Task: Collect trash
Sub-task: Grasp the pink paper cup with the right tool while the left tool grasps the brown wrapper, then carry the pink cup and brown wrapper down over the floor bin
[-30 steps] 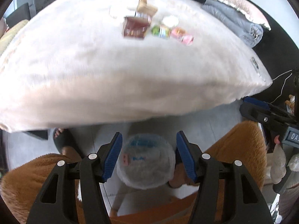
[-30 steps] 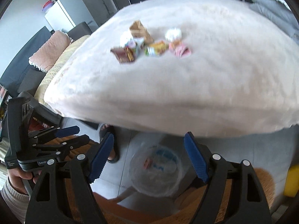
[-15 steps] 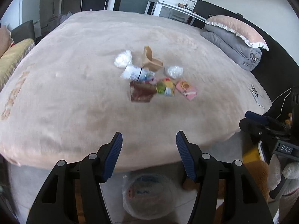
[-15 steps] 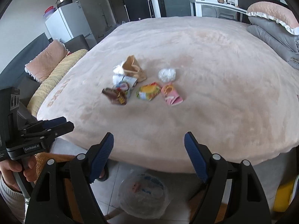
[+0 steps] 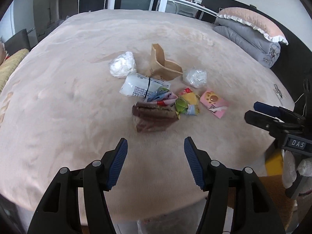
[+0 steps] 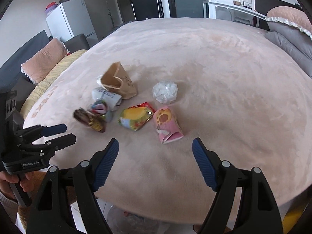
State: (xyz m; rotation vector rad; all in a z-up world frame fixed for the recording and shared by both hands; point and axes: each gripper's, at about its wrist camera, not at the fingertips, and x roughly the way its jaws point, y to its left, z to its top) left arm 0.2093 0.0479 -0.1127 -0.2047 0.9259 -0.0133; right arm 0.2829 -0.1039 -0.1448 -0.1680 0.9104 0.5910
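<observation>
Little looks collected yet: a cluster of litter lies mid-bed on the pink plush blanket [image 5: 58,101]. The crumpled dark brown foil wrapper [image 5: 154,117], nearest the left gripper [image 5: 156,156], lies with its long axis across that view. Both the left gripper and the right gripper [image 6: 155,157] hover with jaws apart, empty, short of the pink paw-print packet [image 6: 167,125].

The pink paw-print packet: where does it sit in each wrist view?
Left wrist: pink packet, right of centre, rightmost of the litter.
Right wrist: pink packet, centre, nearest the open fingers.
Shared landmark: the brown paper bag farther back on the bed.
</observation>
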